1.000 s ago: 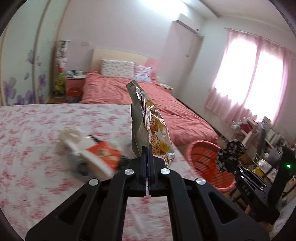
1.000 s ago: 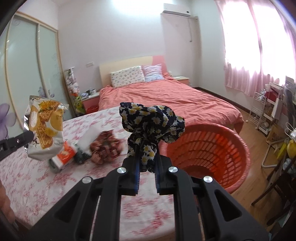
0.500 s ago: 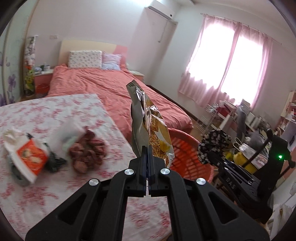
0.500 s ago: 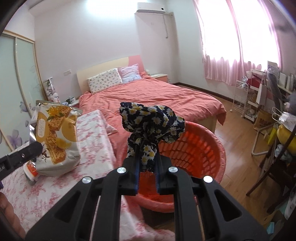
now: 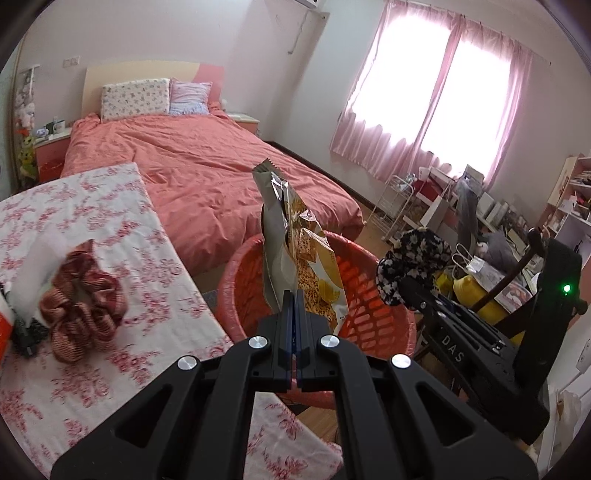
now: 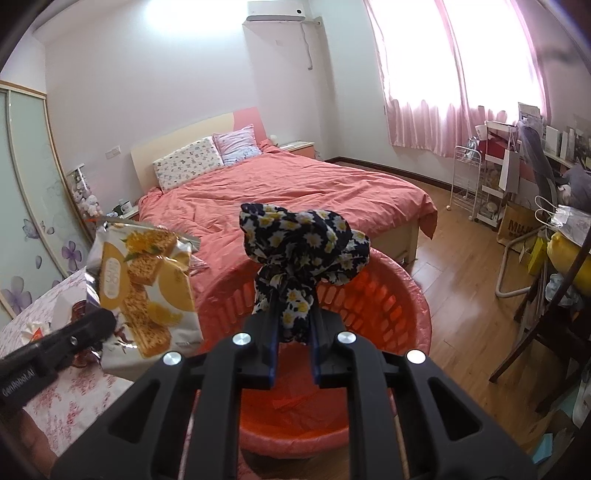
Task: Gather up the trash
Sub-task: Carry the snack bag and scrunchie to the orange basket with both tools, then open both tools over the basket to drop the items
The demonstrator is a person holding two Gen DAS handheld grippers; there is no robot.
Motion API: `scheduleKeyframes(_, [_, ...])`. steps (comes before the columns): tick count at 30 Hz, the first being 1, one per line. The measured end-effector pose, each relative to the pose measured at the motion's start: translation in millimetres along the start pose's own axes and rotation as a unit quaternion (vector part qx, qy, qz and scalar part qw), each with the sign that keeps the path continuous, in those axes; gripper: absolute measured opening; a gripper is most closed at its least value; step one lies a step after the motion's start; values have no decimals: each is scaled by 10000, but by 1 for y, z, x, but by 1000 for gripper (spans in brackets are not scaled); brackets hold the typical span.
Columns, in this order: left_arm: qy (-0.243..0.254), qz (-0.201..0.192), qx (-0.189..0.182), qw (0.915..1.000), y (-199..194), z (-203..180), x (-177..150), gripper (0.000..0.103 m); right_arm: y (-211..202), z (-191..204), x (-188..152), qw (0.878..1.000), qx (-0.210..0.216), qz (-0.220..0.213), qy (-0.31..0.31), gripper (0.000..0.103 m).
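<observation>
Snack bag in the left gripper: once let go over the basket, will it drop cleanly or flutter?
The snack bag looks flat and crinkled, probably near empty, so light and apt to flutter. Pinched at its bottom edge by the left gripper, it stands upright, so the foil seems fairly stiff. Already above the red basket, it should likely land inside.

Bedroom, daylight glowing through pink curtains [image 6: 454, 92].

You are facing a bed [image 6: 295, 192] wearing a coral cover, two pillows [image 6: 188, 162] leaning on a pale headboard [image 5: 144, 74]. An air conditioner [image 6: 275, 9] is hanging on the white wall above. Wood floor [image 6: 461, 258] is running right toward a white wire rack [image 6: 465, 184] and cluttered shelves. A flowered glass wardrobe door [image 6: 26, 206] is standing left.
</observation>
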State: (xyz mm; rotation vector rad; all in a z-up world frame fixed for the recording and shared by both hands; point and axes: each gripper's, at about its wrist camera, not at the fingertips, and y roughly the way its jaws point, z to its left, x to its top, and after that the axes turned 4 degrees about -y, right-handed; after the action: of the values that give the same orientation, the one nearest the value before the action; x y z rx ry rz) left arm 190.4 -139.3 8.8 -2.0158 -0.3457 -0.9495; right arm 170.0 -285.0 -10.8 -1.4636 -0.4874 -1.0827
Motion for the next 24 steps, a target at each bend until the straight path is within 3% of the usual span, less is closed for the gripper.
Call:
scheduleKeyframes(2, [4, 66, -2, 10000, 6, -1, 0, 0, 6, -4, 1, 10000, -19, 14, 11, 16])
scheduleKeyframes(7, [-36, 352, -9, 9994, 28, -2, 1, 0, 19, -12, 4, 9999, -53, 44, 79, 32])
scheduleKeyframes(12, [-82, 521, 119, 9985, 39, 1, -4, 31, 26, -17, 3, 9999, -104, 88, 97, 36])
scheduleKeyframes(16, [-178, 602, 219, 9978, 38, 5, -7, 33, 26, -20, -1, 9997, -179, 133, 124, 39])
scheduleKeyframes(24, [-37, 306, 698, 9971, 6, 15, -11, 50, 12, -4, -6, 9995, -265, 59, -129, 48])
